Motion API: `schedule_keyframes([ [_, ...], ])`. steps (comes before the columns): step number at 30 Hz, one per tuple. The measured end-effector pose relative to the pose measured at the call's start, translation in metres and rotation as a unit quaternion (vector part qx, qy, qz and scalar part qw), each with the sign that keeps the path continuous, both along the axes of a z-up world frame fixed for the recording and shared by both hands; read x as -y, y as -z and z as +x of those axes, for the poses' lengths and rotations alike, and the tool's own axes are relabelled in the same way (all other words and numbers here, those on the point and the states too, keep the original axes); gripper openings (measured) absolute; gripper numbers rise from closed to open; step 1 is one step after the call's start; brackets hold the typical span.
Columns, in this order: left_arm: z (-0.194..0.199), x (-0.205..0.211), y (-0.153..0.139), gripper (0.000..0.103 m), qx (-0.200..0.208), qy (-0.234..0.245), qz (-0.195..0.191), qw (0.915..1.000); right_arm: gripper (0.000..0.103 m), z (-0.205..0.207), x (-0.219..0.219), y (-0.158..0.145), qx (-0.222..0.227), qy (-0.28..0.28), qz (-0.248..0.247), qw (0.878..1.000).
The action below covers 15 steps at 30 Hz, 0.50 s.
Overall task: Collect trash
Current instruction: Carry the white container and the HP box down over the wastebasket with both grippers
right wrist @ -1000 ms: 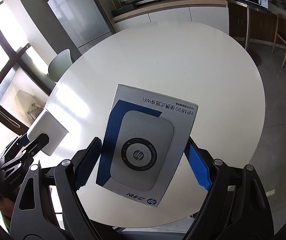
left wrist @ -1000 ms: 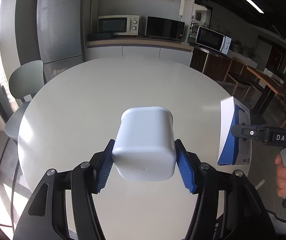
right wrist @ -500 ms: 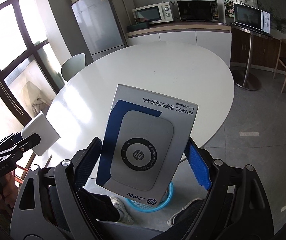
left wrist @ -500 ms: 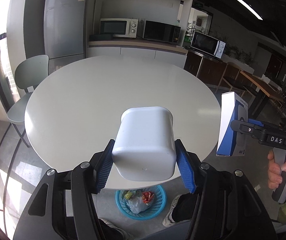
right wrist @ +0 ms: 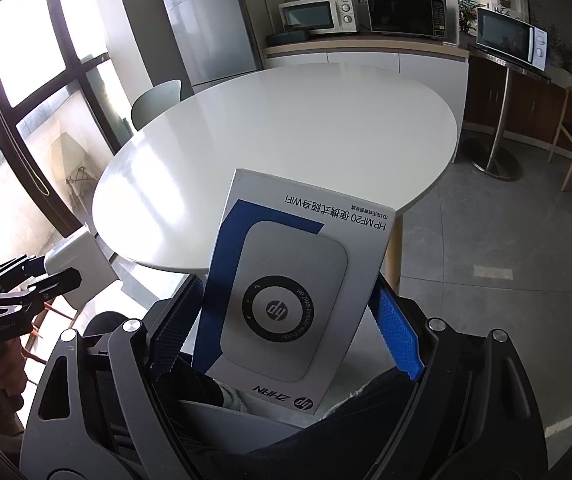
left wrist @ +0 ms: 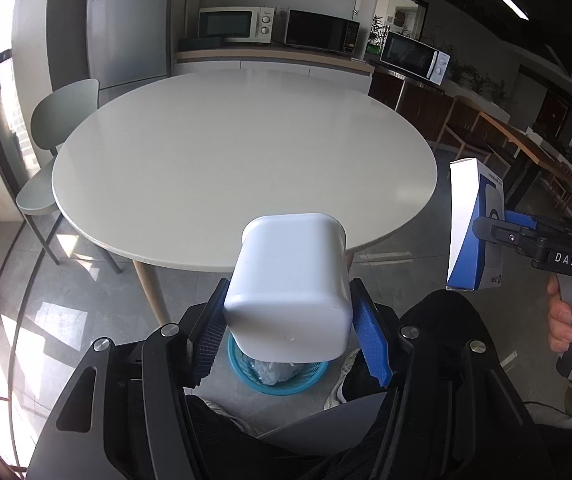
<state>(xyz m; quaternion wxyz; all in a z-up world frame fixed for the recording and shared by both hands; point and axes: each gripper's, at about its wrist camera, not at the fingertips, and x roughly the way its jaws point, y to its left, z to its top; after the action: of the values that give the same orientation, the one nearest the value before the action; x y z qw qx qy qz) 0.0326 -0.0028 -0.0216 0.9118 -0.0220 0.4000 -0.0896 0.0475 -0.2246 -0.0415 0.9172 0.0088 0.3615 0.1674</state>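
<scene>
Basket [left wrist: 277, 376] newly beneath tub [left wrist: 290, 292], base nearest

Glossy plastic tub [left wrist: 292, 288], seemingly cardboard box [right wrist: 292, 292]

"HP MF20" and a line of Chinese characters ending in "WiFi" are printed on the box [right wrist: 286, 296], with "hp" in its ringed emblem and "ZHAN" beside a second hp logo at its lower edge. "DAS" is lettered on the right tongs [left wrist: 542, 248].
</scene>
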Motion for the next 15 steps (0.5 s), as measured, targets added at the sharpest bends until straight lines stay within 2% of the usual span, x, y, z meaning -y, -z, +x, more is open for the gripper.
schedule_keyframes([
  [5,-0.003,0.003,0.034,0.059,-0.037,0.002,0.001,0.9993,0.079,-0.007,-0.005,0.032,-0.034,-0.007,-0.015,0.999],
  [8,-0.007,0.006,0.05,0.059,-0.051,0.013,0.009,0.9985,0.079,-0.006,-0.003,0.051,-0.059,-0.007,-0.008,0.998],
  [15,0.006,0.008,0.097,0.059,-0.098,0.01,0.016,0.995,0.079,0.006,-0.009,0.104,-0.096,-0.006,-0.022,0.995],
])
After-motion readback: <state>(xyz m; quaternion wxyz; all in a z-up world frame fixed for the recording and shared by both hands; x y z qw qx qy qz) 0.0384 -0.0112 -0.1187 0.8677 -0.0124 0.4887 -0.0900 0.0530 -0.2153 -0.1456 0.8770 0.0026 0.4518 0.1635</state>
